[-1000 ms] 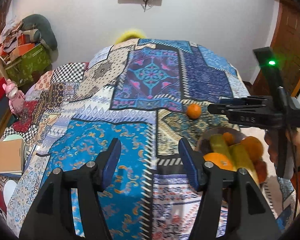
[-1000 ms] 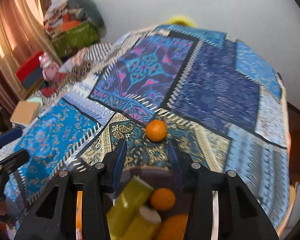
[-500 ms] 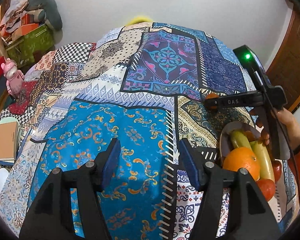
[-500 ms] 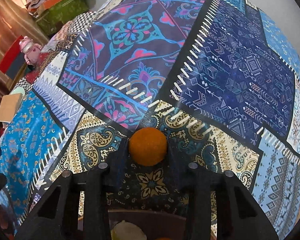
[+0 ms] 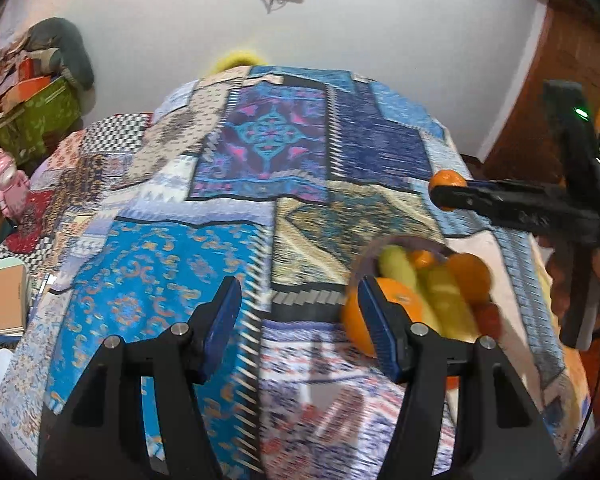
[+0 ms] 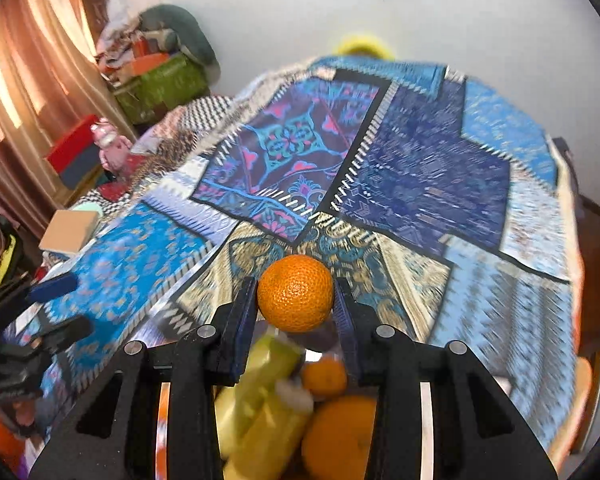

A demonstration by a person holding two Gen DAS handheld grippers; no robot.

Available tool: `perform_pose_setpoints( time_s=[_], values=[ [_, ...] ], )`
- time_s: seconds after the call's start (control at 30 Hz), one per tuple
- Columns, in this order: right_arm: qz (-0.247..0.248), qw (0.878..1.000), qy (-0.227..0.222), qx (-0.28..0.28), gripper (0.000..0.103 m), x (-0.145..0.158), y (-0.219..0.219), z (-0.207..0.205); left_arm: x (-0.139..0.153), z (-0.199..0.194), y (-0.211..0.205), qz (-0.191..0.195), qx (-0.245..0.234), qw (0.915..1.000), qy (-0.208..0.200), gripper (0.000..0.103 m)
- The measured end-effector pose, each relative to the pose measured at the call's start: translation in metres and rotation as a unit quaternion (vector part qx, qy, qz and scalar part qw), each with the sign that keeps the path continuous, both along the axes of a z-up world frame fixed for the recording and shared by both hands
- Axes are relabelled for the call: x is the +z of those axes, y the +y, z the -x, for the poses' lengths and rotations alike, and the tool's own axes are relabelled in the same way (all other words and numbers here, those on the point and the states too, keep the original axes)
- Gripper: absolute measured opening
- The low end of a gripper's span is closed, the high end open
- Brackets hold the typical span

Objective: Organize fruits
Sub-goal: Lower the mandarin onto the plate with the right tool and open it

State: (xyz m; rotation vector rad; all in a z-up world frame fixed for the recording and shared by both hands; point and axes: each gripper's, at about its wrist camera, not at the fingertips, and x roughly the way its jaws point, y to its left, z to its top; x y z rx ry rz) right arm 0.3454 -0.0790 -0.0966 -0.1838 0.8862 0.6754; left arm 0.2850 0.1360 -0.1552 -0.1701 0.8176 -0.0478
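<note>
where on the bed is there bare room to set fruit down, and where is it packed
Most of the patchwork bedspread is bare: the blue paisley patch in front of the left tongs, and the purple and navy patches toward the wall. It is crowded only at the fruit bowl, heaped with oranges and bananas; the right tongs hold a small orange there.

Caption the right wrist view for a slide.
Right tool grips a small orange above the fruit bowl.
</note>
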Motion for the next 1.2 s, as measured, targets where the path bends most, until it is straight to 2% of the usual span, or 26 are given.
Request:
perform_pose_setpoints(
  time_s=[0.17,0.3,0.47,0.67,0.8,0.93,1.2],
  values=[
    [0.005,1.000,-0.022,0.008,0.035,-0.011,-0.013,0.046,0.006,0.010,-0.028,0.010,-0.027,0.9996,0.002,0.061],
    [0.016,1.000,-0.012,0.024,0.035,-0.035,-0.011,0.063,0.006,0.010,-0.051,0.015,-0.049,0.9986,0.013,0.061],
    [0.020,0.999,-0.017,0.045,0.035,-0.046,-0.005,0.072,0.002,0.000,-0.070,0.023,-0.065,0.9972,0.028,0.061],
    [0.017,0.998,-0.024,0.059,0.035,-0.052,-0.002,0.073,-0.013,-0.026,-0.087,-0.007,-0.077,0.9956,0.052,0.061],
    [-0.003,0.998,-0.014,0.054,0.035,-0.053,-0.009,0.071,-0.017,-0.032,-0.095,-0.048,-0.075,0.9952,0.042,0.061],
    [-0.011,0.999,-0.011,0.052,0.039,-0.051,-0.015,0.073,-0.019,-0.036,-0.092,-0.052,-0.073,0.9950,0.043,0.061],
    [-0.030,0.999,-0.017,0.033,0.040,-0.041,-0.033,0.075,-0.023,-0.038,-0.087,-0.058,-0.064,0.9951,0.047,0.061]
  ],
)
